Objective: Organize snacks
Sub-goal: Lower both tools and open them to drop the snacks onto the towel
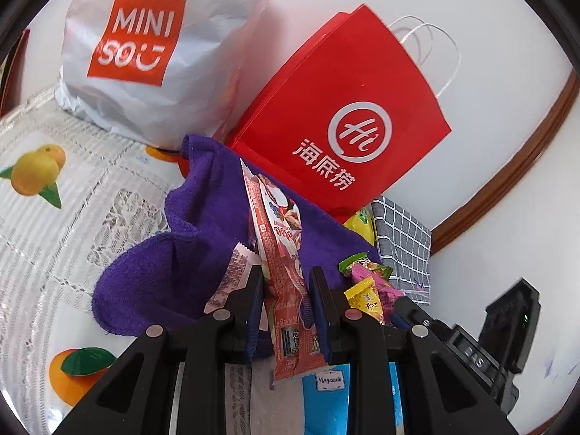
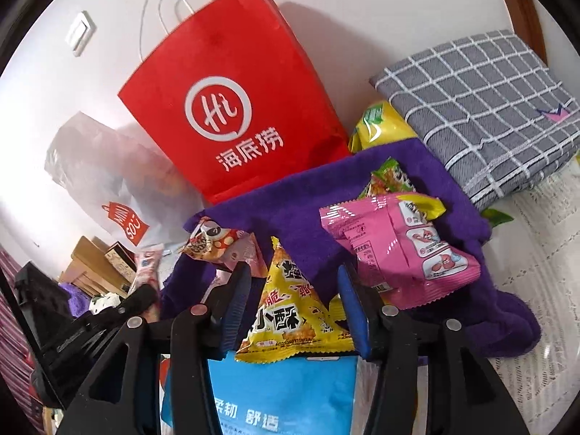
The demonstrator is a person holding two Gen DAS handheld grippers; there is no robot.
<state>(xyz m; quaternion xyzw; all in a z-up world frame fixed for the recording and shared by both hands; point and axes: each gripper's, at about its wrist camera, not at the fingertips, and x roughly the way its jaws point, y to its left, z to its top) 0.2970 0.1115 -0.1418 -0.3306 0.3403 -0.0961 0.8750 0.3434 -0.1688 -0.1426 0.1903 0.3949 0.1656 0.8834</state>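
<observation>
Nearest the cameras, just in front of the purple towel (image 1: 203,224), a blue packet (image 2: 286,391) lies flat under both tools. Above the towel's near edge the left gripper (image 1: 286,290) is clenched on a long red snack stick (image 1: 279,253), its blue pads pressing both sides of the wrapper, which stands up tall over the towel. At the same near edge the right gripper (image 2: 295,290) has its fingers apart around a yellow triangular snack (image 2: 290,311); the left pad sits against the wrapper while a gap shows at the right pad, and whether it grips cannot be told. On the towel itself lie a pink snack bag (image 2: 398,250) to the right, a green packet (image 2: 389,177) just behind it, and a small red-and-pink packet (image 2: 221,246) toward the towel's left edge. Behind the towel's right corner sits a yellow bag (image 2: 377,127), touching a folded grey checked cloth (image 2: 485,108). Directly behind the towel a red paper bag (image 2: 232,101) with white string handles leans on the white wall. Left of that, farther back from the towel, stands a white MINISO bag (image 1: 152,47) on the orange-printed tablecloth (image 1: 54,199).
</observation>
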